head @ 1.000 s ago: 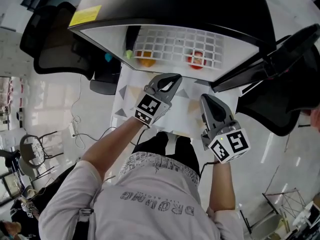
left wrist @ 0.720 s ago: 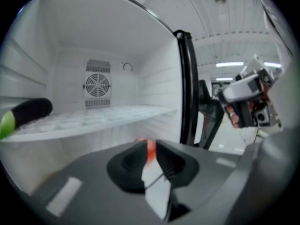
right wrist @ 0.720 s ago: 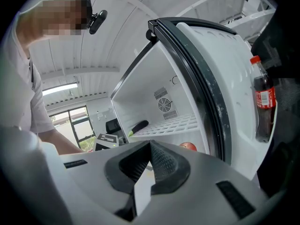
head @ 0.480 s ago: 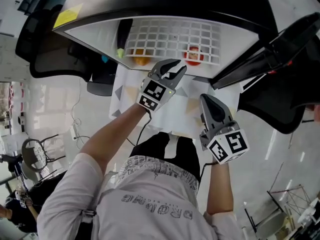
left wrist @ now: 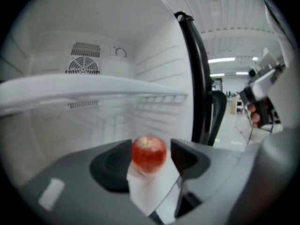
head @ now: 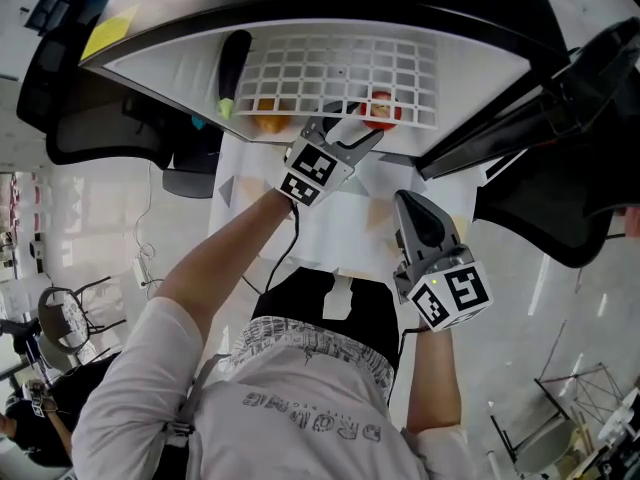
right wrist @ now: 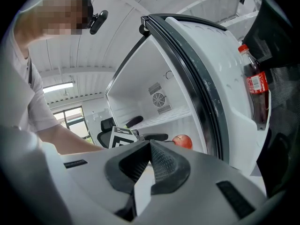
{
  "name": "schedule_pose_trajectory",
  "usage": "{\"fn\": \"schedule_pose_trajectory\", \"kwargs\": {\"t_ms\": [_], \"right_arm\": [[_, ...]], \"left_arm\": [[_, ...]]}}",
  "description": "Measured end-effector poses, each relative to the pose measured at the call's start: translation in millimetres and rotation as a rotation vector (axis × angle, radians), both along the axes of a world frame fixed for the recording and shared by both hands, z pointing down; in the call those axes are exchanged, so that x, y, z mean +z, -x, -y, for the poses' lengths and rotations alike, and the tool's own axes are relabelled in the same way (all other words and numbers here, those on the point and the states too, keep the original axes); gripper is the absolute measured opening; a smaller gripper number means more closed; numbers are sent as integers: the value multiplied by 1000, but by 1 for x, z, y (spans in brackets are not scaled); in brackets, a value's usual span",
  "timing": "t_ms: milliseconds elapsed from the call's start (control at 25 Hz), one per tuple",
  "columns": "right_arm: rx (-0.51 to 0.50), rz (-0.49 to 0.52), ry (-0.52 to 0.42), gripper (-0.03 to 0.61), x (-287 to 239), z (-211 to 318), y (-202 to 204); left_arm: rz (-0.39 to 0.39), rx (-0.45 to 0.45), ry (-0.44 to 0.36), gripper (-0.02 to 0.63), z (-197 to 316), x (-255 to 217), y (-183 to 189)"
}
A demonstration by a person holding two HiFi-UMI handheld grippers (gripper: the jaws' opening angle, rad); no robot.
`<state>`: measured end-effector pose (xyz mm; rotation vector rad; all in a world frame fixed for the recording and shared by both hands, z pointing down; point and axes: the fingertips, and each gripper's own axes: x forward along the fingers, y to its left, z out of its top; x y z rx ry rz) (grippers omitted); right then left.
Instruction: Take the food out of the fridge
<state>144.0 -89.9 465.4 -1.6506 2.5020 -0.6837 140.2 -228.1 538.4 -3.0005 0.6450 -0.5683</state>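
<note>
Fridge shelving (head: 340,68) was faced by left tongs (head: 358,131), just spread so the apple (left wrist: 149,153) framed between them, untouched, could be taken; right tongs (right wrist: 149,146) were clenched, empty.

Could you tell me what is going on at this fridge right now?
A person with a gripper in each hand is working at the open fridge. The left gripper reaches toward the red apple on the wire shelf. Its jaws have just been opening, and the apple shows in the gap between them, not yet gripped. The right gripper hangs back outside, shut and empty. An orange item also lies on the shelf.
</note>
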Motion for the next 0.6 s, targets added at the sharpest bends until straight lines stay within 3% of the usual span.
{"fn": "schedule_pose_trajectory", "kwargs": {"t_ms": [360,600], "right_arm": [[19,18,9,0,12,3,-7],[19,14,16,0,17,6,-9]], "left_arm": [[37,53,-12,362,13,16,-18],[62,86,-2,378,17,27,-28]]}}
